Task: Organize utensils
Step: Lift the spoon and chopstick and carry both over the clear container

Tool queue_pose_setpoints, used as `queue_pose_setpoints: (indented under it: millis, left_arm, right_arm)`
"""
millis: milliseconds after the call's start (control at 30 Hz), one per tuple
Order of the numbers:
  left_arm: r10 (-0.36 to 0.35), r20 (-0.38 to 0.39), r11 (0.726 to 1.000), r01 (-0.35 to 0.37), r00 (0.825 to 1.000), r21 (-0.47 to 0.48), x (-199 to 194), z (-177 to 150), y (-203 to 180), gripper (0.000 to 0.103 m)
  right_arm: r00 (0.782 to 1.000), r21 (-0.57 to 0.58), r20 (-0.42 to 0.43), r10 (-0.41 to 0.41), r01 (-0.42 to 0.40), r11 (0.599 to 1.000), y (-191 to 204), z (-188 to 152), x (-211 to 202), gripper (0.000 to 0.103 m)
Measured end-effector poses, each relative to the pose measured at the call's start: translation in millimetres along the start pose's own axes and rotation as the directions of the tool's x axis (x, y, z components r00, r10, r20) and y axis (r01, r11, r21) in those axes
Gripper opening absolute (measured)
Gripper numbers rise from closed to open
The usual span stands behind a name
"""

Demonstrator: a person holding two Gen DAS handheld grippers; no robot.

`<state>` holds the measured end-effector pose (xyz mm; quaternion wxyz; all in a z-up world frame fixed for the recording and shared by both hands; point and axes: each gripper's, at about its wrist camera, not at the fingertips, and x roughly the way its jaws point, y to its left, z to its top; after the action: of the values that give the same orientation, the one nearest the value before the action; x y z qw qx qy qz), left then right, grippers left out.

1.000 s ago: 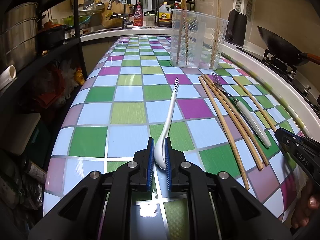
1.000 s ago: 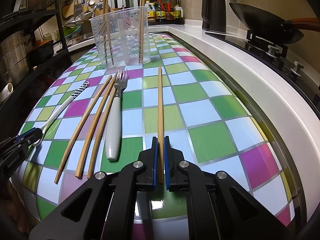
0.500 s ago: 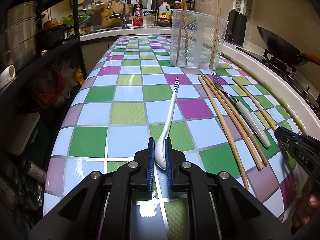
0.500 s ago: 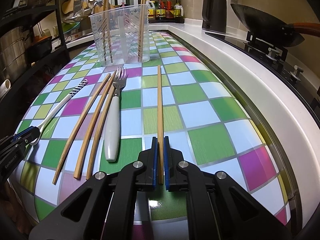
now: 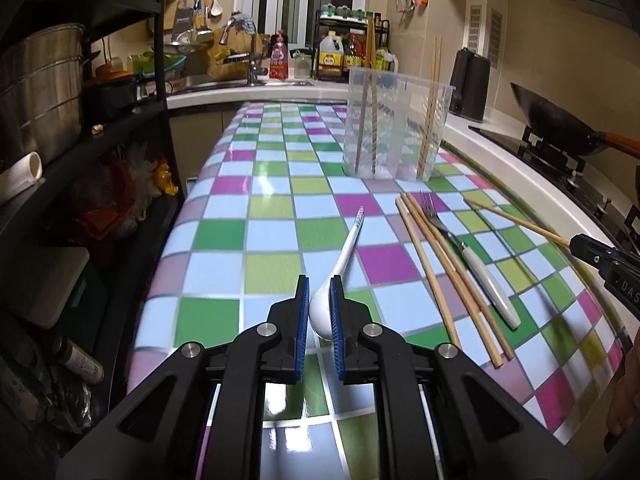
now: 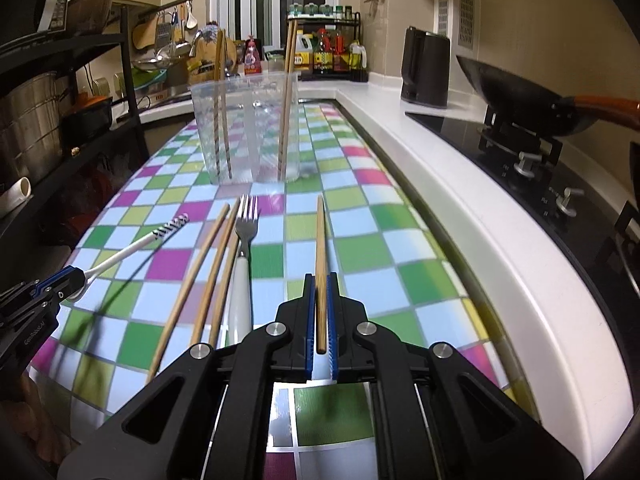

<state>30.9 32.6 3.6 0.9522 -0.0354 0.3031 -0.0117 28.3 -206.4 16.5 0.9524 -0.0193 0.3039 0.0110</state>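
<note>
White spoon [image 5: 320,312]: bowl clamped between the nearly closed blue pads of the left gripper [image 5: 319,312], handle raised off the checkered tabletop [image 5: 272,236]. Wooden chopstick [image 6: 320,248]: near end pinched by the tight-closed right gripper [image 6: 319,316]. Between them lie three chopsticks [image 6: 208,276] and a fork [image 6: 243,264]; clear utensil holder [image 6: 244,136] beyond.

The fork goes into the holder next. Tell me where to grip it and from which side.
Grip the fork by its thick white handle, closing across its width from above at the near end; it lies flat, tines pointing away, with chopsticks tight along its left.
</note>
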Motion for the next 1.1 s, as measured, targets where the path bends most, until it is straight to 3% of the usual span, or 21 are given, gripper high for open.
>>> queue_pose_setpoints:
  millis: [467, 800, 1100]
  left_arm:
    - [-0.028, 0.129, 0.999, 0.026, 0.991, 0.020, -34, 60, -4, 0.011]
    - [-0.070, 0.166, 0.997, 0.064, 0.984, 0.038, -42, 110, -12, 0.011]
    - [-0.089, 0.079, 0.994, 0.084, 0.993, 0.072, -30, 142, -27, 0.011]
  right_arm:
    - [0.987, -0.028, 0.157, 0.026, -0.022, 0.999, 0, 58, -50, 0.006]
    - [0.973, -0.050, 0.223, 0.057, -0.047, 0.998, 3, 106, -70, 0.006]
    - [0.970, -0.039, 0.229, 0.083, -0.076, 0.996, 5, 133, -62, 0.006]
